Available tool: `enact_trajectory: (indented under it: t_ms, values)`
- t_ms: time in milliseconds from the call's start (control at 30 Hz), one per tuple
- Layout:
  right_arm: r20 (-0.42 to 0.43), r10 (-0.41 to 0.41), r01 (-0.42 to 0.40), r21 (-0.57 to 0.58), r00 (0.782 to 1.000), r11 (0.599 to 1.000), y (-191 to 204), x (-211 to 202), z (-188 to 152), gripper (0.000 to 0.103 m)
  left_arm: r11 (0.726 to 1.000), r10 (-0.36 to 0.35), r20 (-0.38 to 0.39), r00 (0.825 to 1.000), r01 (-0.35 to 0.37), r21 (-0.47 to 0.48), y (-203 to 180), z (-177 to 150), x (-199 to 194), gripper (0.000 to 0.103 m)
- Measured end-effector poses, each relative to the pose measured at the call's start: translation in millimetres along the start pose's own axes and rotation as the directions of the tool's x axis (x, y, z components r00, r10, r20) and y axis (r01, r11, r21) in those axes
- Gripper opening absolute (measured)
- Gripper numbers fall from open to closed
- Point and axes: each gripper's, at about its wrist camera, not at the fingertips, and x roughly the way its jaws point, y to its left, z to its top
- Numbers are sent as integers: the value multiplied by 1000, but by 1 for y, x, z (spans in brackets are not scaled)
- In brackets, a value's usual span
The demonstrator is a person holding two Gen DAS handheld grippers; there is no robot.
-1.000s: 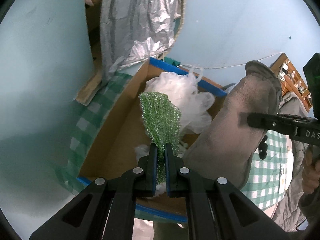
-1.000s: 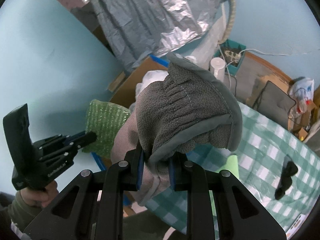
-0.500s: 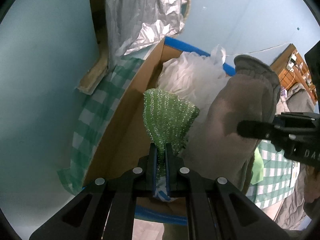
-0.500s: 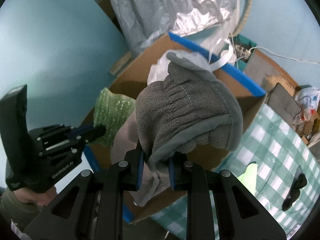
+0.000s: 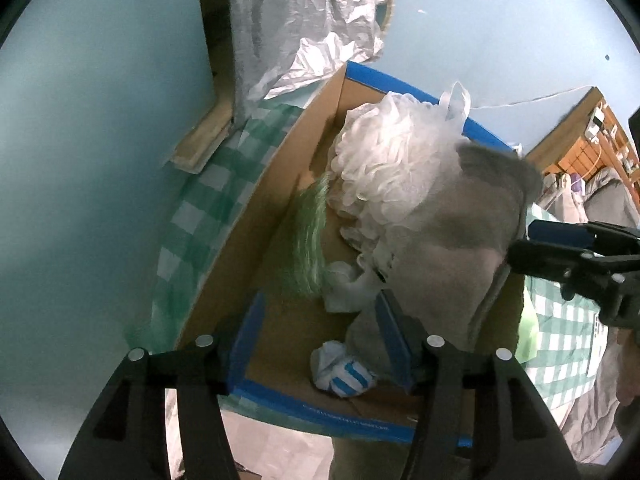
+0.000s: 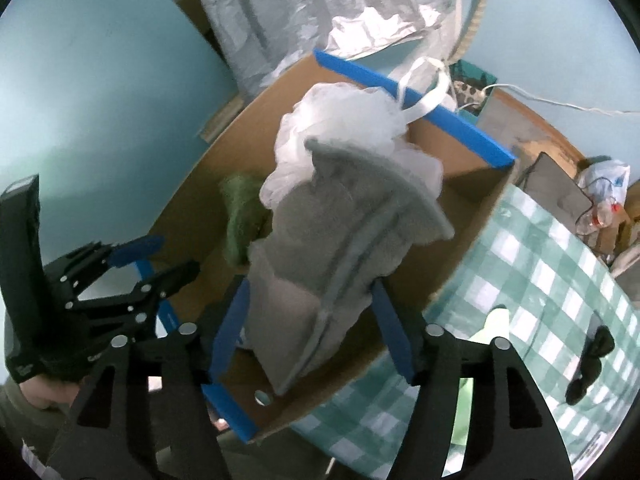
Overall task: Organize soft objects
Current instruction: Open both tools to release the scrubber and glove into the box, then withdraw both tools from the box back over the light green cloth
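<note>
A cardboard box with blue-taped edges sits on a green checked cloth; it also shows in the right wrist view. My left gripper is open above it, and the green mesh scrubber is blurred, dropping inside the box. My right gripper is open, and the grey glove is blurred between its fingers, falling over the box. A white mesh pouf lies in the box. A small white and blue cloth lies on the box floor.
Silver foil sheeting hangs behind the box against a teal wall. The checked tablecloth carries a light green item and a black object at right. A wooden shelf stands far right.
Both grippers have opened. The green scrubber left the left gripper and the grey glove left the right gripper; both drop toward the box. Both grippers moved closer over the box.
</note>
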Motion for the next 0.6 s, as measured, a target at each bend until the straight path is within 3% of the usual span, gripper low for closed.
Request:
enact_trajectory:
  t_ms: [267,600]
  values:
    - [43,0,-2,41,999,999,-19,-27,-8,69,999,-3,13,1000,4,-49,-8,-6,-15,59]
    - [71,-15,11,66,997,998,-49,-62,-30,70,999,-23,44,999,24,-32,-42,-10,-41,60]
